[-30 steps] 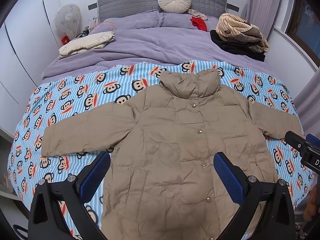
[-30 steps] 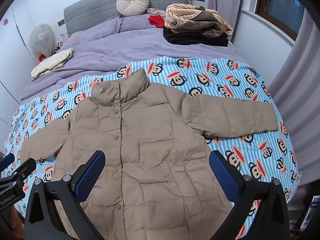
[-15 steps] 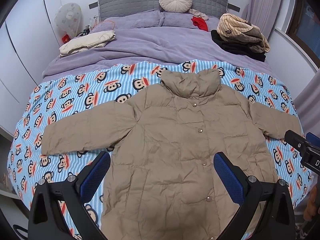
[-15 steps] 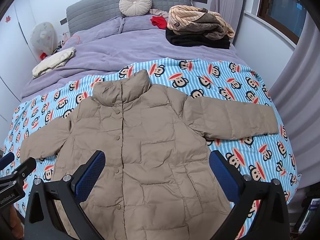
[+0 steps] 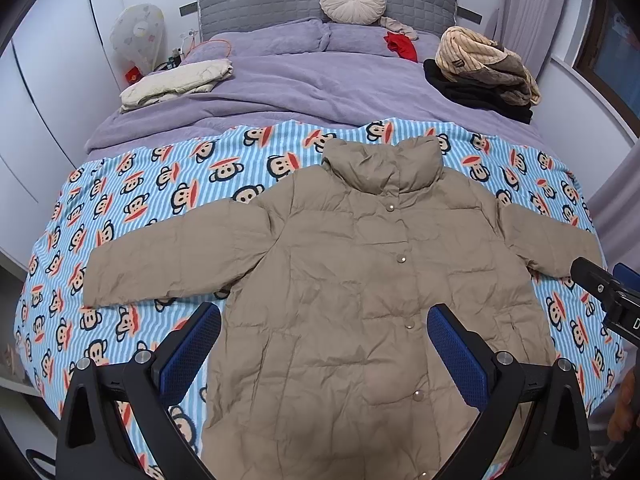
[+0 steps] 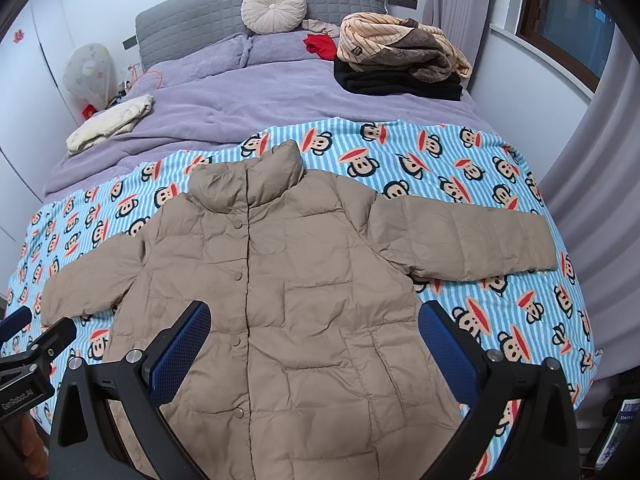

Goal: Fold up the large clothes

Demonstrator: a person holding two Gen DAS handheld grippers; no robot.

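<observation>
A tan puffer jacket (image 5: 360, 288) lies flat and face up on the monkey-print blanket (image 5: 132, 208), snaps closed, collar toward the headboard, both sleeves spread out sideways. It also shows in the right wrist view (image 6: 288, 288). My left gripper (image 5: 324, 356) is open and empty, hovering above the jacket's lower front. My right gripper (image 6: 314, 352) is open and empty, also above the lower front. The right gripper's tip shows at the right edge of the left wrist view (image 5: 600, 292), near the sleeve end.
Behind the blanket lies a purple duvet (image 5: 304, 88) with a folded cream garment (image 5: 176, 84) on the left, a pile of striped and black clothes (image 5: 484, 72) on the right, a red item and a round cushion (image 5: 352, 0) by the headboard. A curtain (image 6: 600, 208) hangs at the right.
Both views have shifted slightly, so the jacket sits a little lower in frame. The jacket has not moved and both grippers stay open.
</observation>
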